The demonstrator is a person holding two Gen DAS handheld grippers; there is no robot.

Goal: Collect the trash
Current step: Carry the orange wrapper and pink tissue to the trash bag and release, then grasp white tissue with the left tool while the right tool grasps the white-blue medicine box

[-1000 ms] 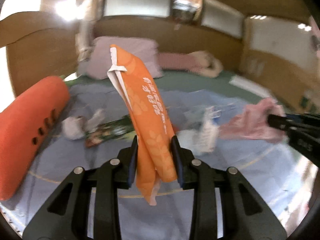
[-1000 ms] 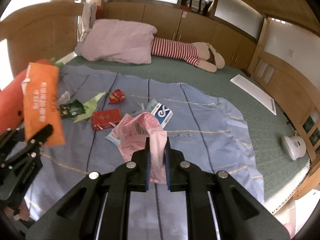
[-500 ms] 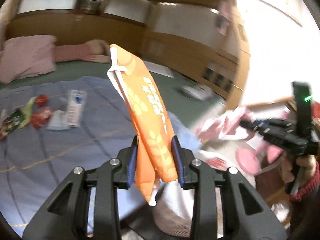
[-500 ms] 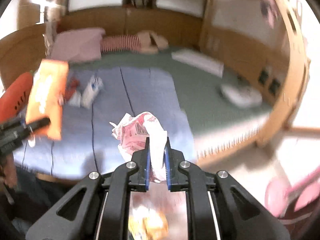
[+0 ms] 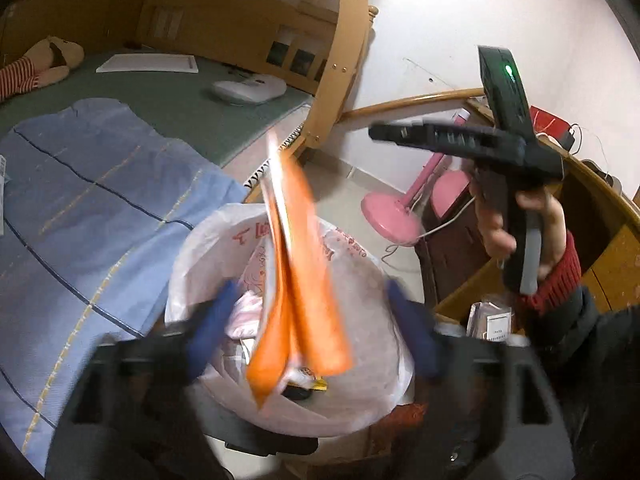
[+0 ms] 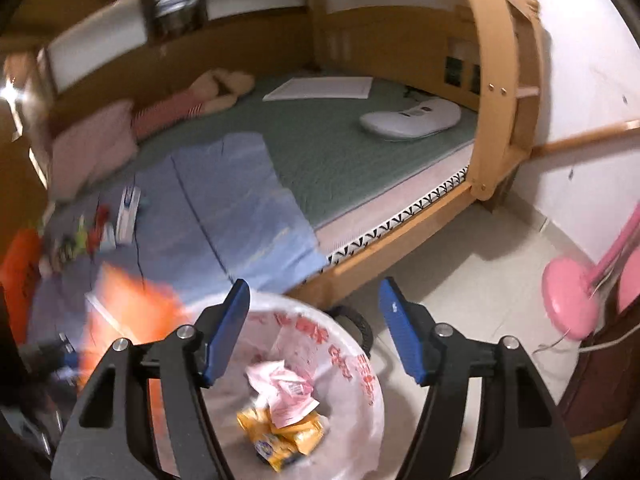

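A bin lined with a white plastic bag (image 5: 352,276) (image 6: 352,364) stands on the floor beside the bed. My left gripper (image 5: 316,332) is open above it, its blurred jaws wide apart. The orange wrapper (image 5: 296,280) hangs loose between them over the bag; it shows as an orange blur in the right wrist view (image 6: 128,312). My right gripper (image 6: 316,336) is open and empty above the bin, and also shows in the left wrist view (image 5: 384,133). The crumpled pink wrapper (image 6: 284,392) lies inside the bag on yellow packets (image 6: 280,436).
The bed carries a blue sheet (image 6: 224,216) with several more wrappers (image 6: 100,228) at its far left. A white device (image 6: 412,118) and a plush toy (image 6: 216,92) lie on the green mattress. A pink lamp base (image 6: 568,292) stands on the floor to the right.
Both grippers swung from the bed to over the bin and opened. The pink wrapper dropped into the bag. The orange wrapper is released between the left jaws.
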